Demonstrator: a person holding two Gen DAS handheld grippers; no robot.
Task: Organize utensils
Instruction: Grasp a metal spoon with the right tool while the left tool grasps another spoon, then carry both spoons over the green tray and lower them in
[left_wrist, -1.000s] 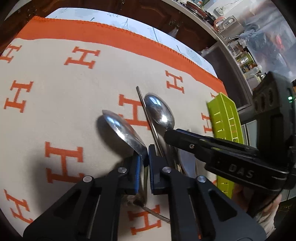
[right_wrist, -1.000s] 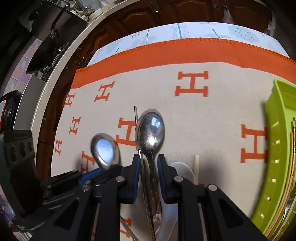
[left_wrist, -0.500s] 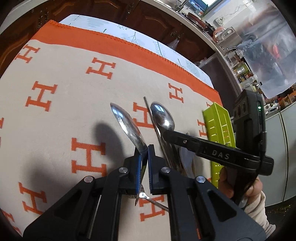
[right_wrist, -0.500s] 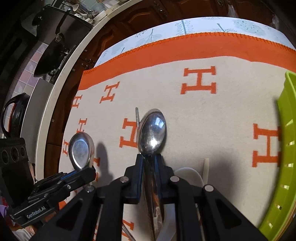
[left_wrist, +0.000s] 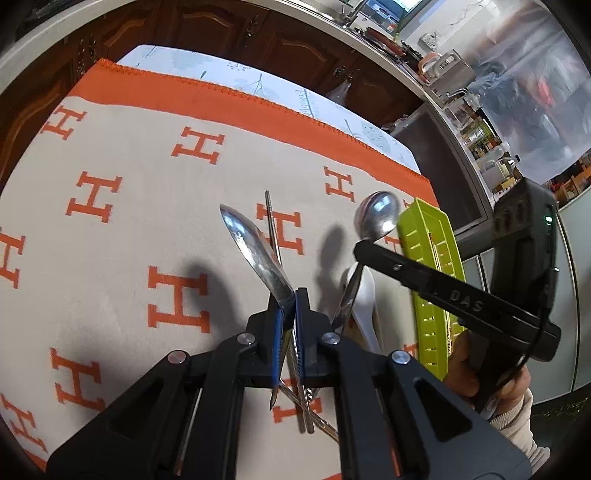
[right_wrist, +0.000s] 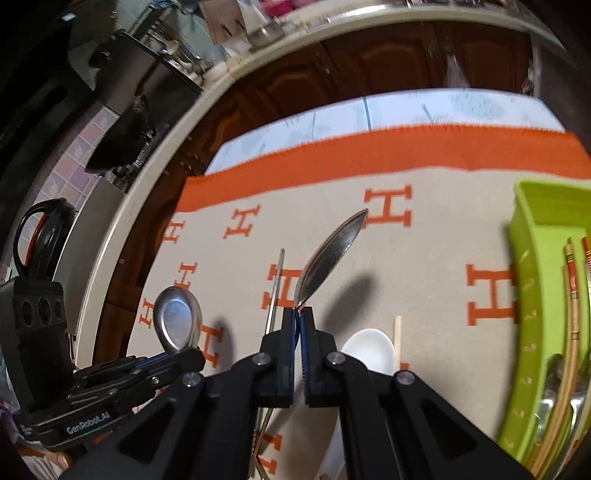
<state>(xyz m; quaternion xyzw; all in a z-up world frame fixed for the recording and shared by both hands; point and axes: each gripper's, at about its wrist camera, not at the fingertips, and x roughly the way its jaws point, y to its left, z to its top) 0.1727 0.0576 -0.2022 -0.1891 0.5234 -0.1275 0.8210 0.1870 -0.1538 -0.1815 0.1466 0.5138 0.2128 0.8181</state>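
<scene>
Left tongs (left_wrist: 289, 295) clenched on spoon (left_wrist: 255, 251); right tongs (right_wrist: 300, 321) clenched on second spoon (right_wrist: 330, 254), both lifted over cloth (left_wrist: 129, 229), green tray (right_wrist: 532, 295) beside.

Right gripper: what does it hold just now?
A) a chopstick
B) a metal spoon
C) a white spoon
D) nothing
B: the right gripper is shut on the neck of a metal spoon, raised above the cloth, while the white spoon lies below.
</scene>
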